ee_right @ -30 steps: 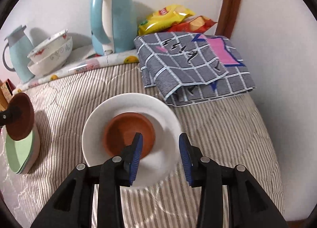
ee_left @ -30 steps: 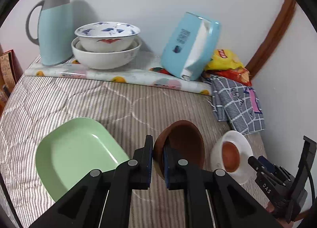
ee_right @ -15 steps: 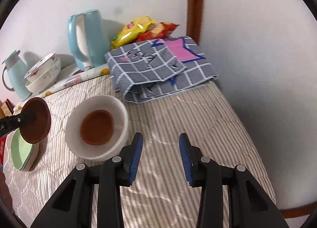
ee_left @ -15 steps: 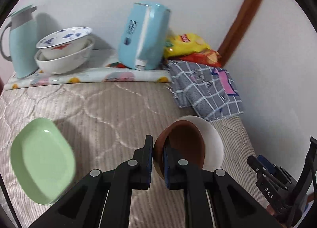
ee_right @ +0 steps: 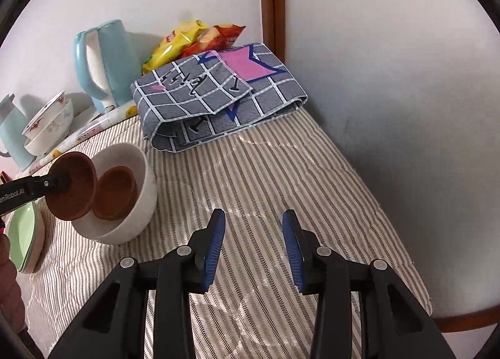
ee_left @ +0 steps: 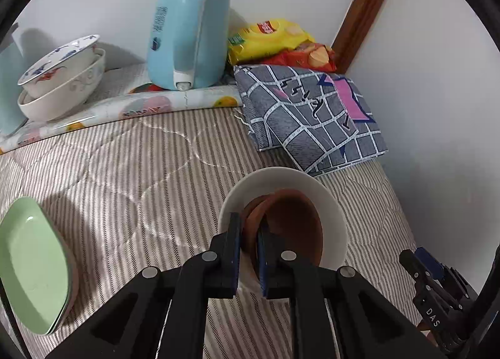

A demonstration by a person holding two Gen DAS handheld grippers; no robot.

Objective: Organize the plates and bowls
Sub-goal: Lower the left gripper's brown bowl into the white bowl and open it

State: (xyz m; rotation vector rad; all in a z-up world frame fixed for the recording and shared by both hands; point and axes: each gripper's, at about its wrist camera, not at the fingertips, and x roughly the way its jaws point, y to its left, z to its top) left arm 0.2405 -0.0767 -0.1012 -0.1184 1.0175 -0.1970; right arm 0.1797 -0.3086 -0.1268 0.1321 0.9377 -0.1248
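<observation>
While the left gripper (ee_left: 249, 248) stays clamped on the rim of 1 small brown wooden bowl (ee_left: 290, 227), tilted over its twin (ee_right: 115, 191) inside the round white ceramic bowl (ee_right: 142, 202), the right gripper (ee_right: 253, 248) waits with jaws apart, so lowering and releasing seems next.

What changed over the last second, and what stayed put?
The left gripper carried its brown bowl rightward, over the white bowl. The right gripper backed away from it, jaws open. The green plates and second brown bowl stayed put.
</observation>
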